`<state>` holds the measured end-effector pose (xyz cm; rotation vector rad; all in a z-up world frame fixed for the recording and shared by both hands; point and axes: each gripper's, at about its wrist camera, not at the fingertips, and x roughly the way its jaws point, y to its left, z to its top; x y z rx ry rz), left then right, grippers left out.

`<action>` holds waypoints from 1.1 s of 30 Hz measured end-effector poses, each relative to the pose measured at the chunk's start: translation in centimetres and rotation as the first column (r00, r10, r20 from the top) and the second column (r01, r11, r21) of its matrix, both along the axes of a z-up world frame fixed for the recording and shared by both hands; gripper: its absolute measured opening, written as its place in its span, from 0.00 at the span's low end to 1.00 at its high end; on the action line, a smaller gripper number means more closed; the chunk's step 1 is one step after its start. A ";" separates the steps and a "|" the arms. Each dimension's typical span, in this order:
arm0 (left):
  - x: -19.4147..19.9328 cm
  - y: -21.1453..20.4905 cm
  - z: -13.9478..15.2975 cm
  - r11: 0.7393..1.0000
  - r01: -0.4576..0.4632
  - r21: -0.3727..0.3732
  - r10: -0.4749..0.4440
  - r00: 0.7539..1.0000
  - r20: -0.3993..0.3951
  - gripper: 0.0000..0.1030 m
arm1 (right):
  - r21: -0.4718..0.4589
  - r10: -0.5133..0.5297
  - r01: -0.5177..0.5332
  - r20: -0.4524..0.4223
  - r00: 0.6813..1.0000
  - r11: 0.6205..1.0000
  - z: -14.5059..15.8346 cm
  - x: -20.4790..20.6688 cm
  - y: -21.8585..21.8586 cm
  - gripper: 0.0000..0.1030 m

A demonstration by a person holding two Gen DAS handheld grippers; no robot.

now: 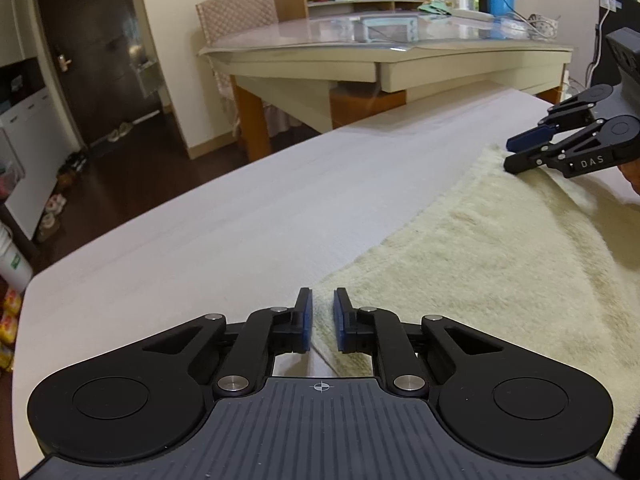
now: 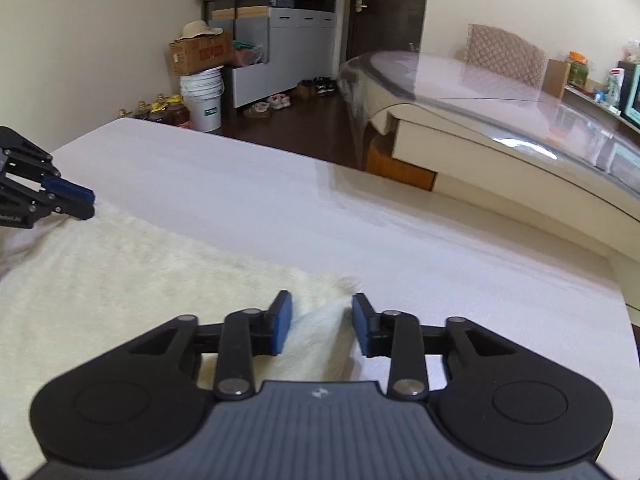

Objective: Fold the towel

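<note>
The white table (image 1: 168, 240) carries a cream towel (image 1: 500, 264), soft, limp, surely light; its corners suit gripping. Left tongs (image 1: 321, 318) straddle one towel corner, slightly parted; right tongs (image 2: 321, 322) gape around another.

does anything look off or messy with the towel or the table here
Nothing stands out. The cream towel lies flat on the white table, with the left gripper and right gripper open at its two corners.
</note>
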<state>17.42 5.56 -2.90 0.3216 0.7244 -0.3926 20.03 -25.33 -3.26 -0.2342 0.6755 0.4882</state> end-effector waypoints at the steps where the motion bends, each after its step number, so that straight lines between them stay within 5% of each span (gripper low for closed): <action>1: 0.5 -0.1 0.0 1.000 0.004 0.003 -0.004 1.000 -0.001 0.12 | -0.008 -0.006 0.006 0.004 1.000 1.000 -0.1 0.2 0.0 0.38; 14: 3.7 0.2 -0.2 1.000 -0.020 0.001 0.020 1.000 0.009 0.15 | -0.031 -0.051 0.052 0.036 0.998 0.998 -0.1 3.2 -0.3 0.46; 19: 3.9 0.8 0.0 0.999 -0.039 -0.038 0.039 0.999 -0.006 0.16 | 0.008 -0.072 0.072 0.023 0.997 0.997 0.3 3.7 -1.1 0.39; 22: 2.5 1.6 0.7 0.995 -0.059 -0.075 0.060 0.998 0.018 0.40 | 0.083 -0.045 0.042 0.033 0.998 0.996 1.5 2.1 -2.5 0.38; 26: -1.2 2.2 2.0 0.998 -0.019 -0.066 0.023 0.997 0.068 0.48 | 0.158 0.076 -0.086 0.073 0.994 0.984 3.7 -3.2 -4.5 0.41; 31: -6.6 2.6 2.9 0.997 0.063 -0.049 -0.058 0.993 0.100 0.65 | 0.099 0.262 -0.277 0.145 0.954 0.956 5.1 -12.4 -6.6 0.44; 33: -9.3 2.5 3.3 0.993 0.108 -0.045 -0.103 0.989 0.105 0.80 | 0.042 0.330 -0.342 0.175 0.927 0.939 5.3 -15.6 -7.1 0.46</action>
